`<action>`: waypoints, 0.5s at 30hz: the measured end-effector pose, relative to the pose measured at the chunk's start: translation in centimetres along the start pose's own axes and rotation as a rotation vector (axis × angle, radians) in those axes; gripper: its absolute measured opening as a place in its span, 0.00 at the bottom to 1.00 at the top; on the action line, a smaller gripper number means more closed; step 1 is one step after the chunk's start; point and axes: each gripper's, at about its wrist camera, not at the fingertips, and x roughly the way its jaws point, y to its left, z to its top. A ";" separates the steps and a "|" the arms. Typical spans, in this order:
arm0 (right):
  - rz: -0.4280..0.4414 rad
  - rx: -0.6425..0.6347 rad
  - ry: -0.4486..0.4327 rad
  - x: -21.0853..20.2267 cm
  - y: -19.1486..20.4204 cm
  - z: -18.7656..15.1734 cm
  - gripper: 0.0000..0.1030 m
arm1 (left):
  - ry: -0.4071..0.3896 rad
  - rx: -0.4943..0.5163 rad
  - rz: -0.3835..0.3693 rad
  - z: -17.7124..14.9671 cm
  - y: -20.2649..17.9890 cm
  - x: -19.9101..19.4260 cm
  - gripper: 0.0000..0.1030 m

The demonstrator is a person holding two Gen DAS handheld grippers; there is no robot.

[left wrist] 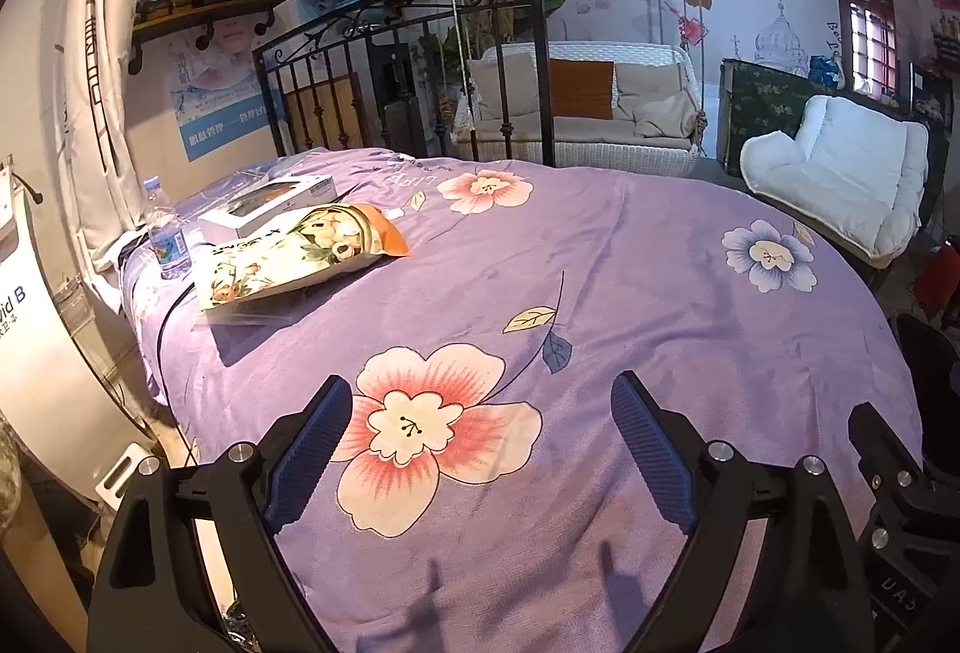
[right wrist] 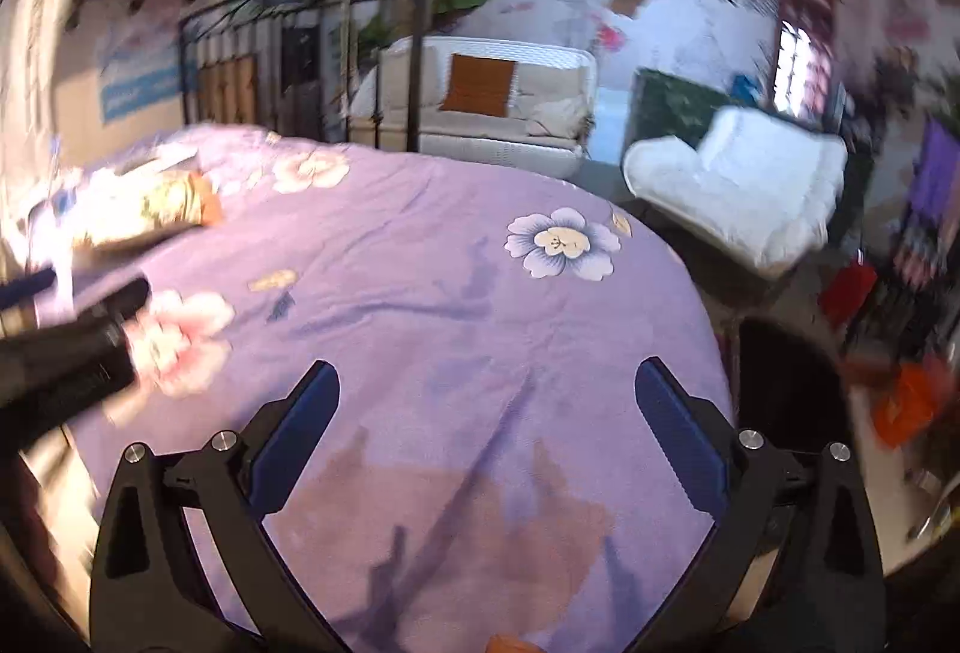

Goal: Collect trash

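Observation:
A flowered snack bag with an orange end (left wrist: 294,257) lies on the purple bed cover (left wrist: 600,293) at the far left. Behind it sit a white box (left wrist: 267,206) and a clear water bottle (left wrist: 165,230). My left gripper (left wrist: 480,401) is open and empty above a pink flower print, well short of the bag. My right gripper (right wrist: 486,383) is open and empty above the cover (right wrist: 480,293). The right wrist view is blurred; the bag (right wrist: 162,209) shows far left, and the left gripper's fingers (right wrist: 129,296) reach in from the left edge.
A black iron bed frame (left wrist: 420,71) stands behind the bed. A white cushioned chair (left wrist: 840,173) sits to the right, and a wicker sofa (left wrist: 588,107) is beyond. A white appliance (left wrist: 36,323) stands left of the bed. A dark bin (right wrist: 786,383) is at the bed's right.

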 end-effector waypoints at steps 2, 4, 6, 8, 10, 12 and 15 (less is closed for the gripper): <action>-0.067 -0.113 -0.017 0.0 -2.0 -0.6 0.95 | 0.001 -0.011 -0.004 0.1 0.1 0.1 0.85; -0.152 -0.066 0.011 0.0 -6.5 -1.1 0.95 | -0.003 -0.011 -0.014 0.1 -0.4 0.1 0.85; -0.198 0.052 0.023 -0.9 -10.7 -1.9 0.95 | -0.006 -0.008 -0.029 0.1 -1.2 0.1 0.85; -0.283 0.059 0.026 -1.8 -12.9 -2.5 0.95 | -0.008 -0.001 -0.049 0.1 -2.2 -0.1 0.85; -0.363 0.073 0.008 -3.1 -14.7 -2.6 0.95 | -0.019 0.005 -0.062 0.2 -3.1 -0.7 0.85; -0.443 0.095 0.014 -4.0 -17.0 -2.7 0.95 | -0.026 0.013 -0.088 0.2 -4.0 -1.2 0.85; -0.550 0.188 0.045 -5.7 -22.1 -4.1 0.95 | -0.033 0.052 -0.135 0.2 -6.0 -1.9 0.85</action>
